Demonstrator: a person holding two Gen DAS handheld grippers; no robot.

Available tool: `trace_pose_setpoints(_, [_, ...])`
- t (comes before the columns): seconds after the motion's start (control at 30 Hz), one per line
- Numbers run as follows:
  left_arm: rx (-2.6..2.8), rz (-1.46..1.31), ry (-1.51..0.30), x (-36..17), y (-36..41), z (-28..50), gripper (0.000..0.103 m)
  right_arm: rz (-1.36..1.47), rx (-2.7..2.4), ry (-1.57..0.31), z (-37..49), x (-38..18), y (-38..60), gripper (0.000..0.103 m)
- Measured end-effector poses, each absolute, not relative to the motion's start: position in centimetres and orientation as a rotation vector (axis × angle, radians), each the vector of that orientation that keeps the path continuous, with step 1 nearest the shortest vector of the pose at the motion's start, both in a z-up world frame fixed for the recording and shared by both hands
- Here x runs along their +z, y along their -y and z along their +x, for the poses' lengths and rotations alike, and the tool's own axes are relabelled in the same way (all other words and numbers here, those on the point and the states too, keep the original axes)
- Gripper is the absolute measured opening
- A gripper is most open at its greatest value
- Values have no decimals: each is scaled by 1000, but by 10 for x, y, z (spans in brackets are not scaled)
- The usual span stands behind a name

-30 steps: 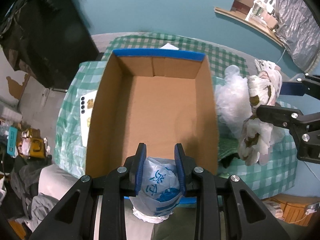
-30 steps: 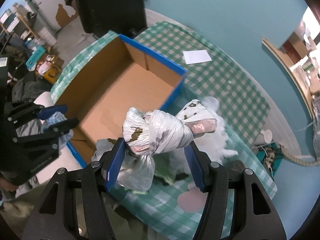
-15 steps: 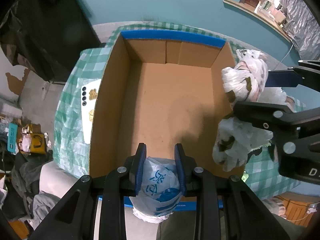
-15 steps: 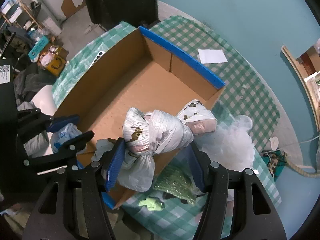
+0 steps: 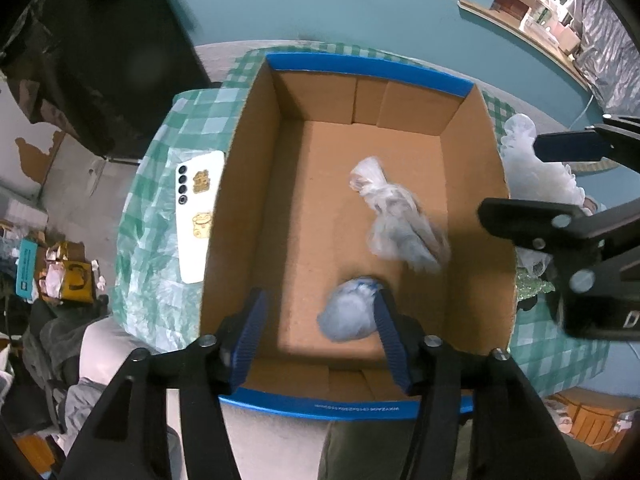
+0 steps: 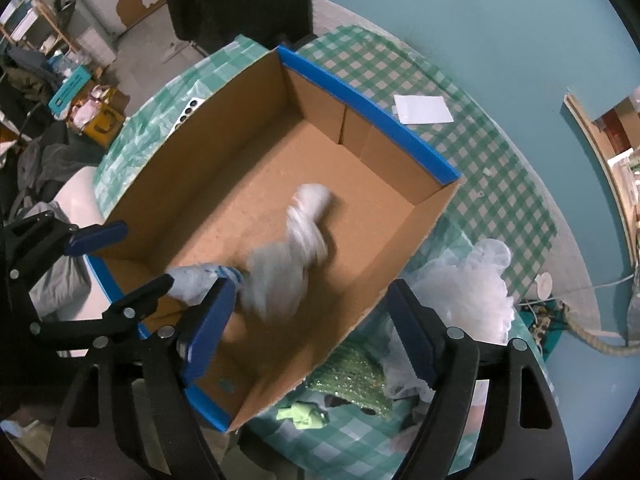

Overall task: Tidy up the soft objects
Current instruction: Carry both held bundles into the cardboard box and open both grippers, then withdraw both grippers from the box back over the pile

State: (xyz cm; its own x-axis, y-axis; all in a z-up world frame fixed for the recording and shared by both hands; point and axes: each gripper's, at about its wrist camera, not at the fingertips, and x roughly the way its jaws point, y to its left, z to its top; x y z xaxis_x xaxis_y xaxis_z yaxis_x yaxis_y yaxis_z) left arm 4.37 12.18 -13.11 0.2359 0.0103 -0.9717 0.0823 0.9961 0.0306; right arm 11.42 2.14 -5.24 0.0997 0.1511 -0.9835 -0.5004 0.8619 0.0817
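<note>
Both of your tools stand with jaws apart and empty: the left tool [image 5: 318, 330] over the near end of the cardboard box [image 5: 256, 184], the right tool [image 6: 310, 326] over the box's right wall. The two soft bundles are inside the box, both smeared by motion blur: the white knotted plastic bag [image 5: 398, 220] toward the middle of the box floor, and the blue-printed bag [image 5: 350, 310] at the near end, just beside the left tool's right finger. From here, the main risk looks to be that finger snagging the blue-printed bag if you pull back low, dragging it out over the near wall. The right tool could also clip the box's right wall and shove the box along the tabletop [image 6: 480, 152], toward the phone [image 5: 196, 216] lying just left of the box. The blur hides whether either bag has settled. The fluffy white heap [image 6: 472, 292] and green glittery item [image 6: 348, 372] right of the box are partly cut off by the right tool.
</note>
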Motion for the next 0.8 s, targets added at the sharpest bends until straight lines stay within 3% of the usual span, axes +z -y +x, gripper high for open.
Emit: trace_pose_setpoints(0.8, [-100, 73, -1282, -99, -82, 20, 62, -161, 382, -1358, 92, -11, 62, 84])
